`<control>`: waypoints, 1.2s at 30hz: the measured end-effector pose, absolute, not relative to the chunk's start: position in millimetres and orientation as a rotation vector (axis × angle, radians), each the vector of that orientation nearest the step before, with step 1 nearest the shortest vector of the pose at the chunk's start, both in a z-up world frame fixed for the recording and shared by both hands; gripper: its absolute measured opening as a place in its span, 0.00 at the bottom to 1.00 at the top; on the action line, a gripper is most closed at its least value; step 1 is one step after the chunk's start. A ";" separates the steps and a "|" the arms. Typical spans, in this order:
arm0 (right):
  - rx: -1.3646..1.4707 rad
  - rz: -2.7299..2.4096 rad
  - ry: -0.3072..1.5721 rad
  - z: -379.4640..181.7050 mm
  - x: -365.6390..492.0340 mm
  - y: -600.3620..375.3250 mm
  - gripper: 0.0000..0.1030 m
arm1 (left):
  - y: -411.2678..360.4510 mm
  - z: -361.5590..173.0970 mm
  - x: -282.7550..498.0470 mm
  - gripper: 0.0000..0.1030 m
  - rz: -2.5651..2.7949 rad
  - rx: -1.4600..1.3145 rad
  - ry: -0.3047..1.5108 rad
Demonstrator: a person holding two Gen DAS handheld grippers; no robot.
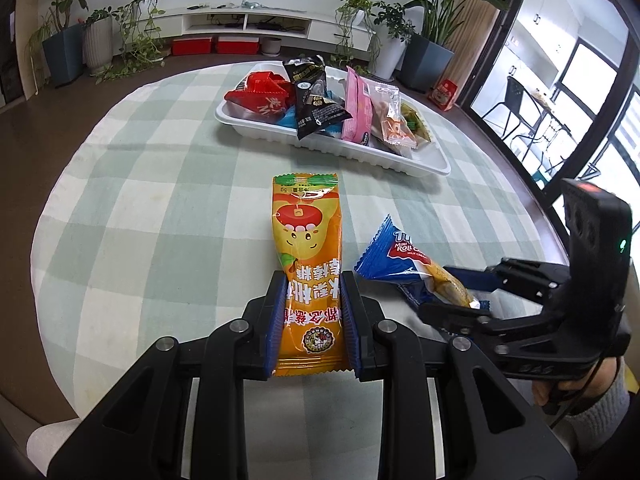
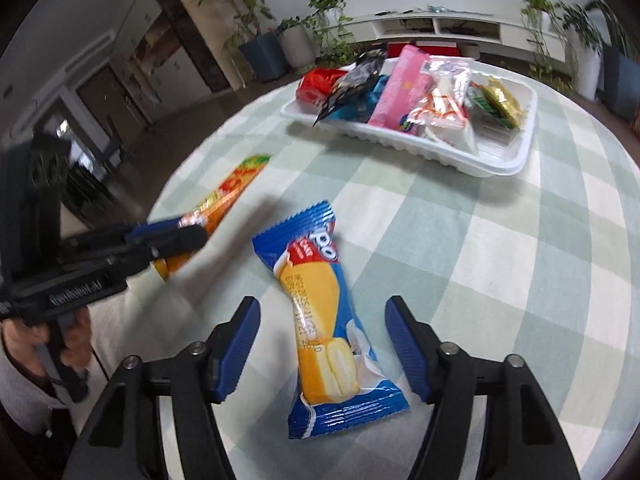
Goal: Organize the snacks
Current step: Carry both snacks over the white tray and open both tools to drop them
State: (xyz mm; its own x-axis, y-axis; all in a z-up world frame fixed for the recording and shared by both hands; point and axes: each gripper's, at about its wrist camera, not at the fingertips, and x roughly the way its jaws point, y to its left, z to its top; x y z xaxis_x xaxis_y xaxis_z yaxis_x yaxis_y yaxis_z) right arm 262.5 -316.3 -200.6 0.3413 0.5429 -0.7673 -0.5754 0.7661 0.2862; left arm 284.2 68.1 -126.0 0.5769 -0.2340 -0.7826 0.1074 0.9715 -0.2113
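My left gripper (image 1: 313, 286) is shut on an orange candy packet (image 1: 306, 240), its blue pads pressing both long sides; the packet also shows in the right wrist view (image 2: 228, 196). A blue roll cake packet (image 2: 324, 320) lies on the checked tablecloth between the spread fingers of my open right gripper (image 2: 322, 322). It shows in the left wrist view (image 1: 404, 258), with the right gripper (image 1: 466, 294) around its near end. A white tray (image 1: 332, 148) with several snack packets stands further back, also seen in the right wrist view (image 2: 500, 160).
The round table has a green and white checked cloth (image 1: 160, 168). Beyond it are potted plants (image 1: 100, 36), a low white TV cabinet (image 1: 248, 24) and glass doors (image 1: 560, 80) on the right.
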 end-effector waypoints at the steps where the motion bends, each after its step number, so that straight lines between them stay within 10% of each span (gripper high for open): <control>1: -0.070 0.714 0.984 -204.2 262.1 -312.2 0.44 | 68.1 -126.4 285.2 0.23 -0.201 -0.147 0.936; 7: -0.147 0.691 0.941 -205.3 254.2 -304.7 0.31 | 69.5 -127.7 285.0 0.23 -0.197 -0.155 0.939; 36: 0.659 0.817 0.933 -168.5 296.8 -402.8 0.31 | 56.2 -83.7 309.7 0.23 -0.274 -0.160 0.865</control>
State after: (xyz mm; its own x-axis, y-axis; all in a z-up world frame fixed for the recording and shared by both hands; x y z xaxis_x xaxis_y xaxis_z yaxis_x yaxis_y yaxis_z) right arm 296.8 -402.8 -168.5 0.3489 0.8339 -0.4276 -0.3137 0.5339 0.7852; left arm 309.7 56.2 -83.7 0.6170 -0.3010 -0.7271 0.1724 0.9532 -0.2483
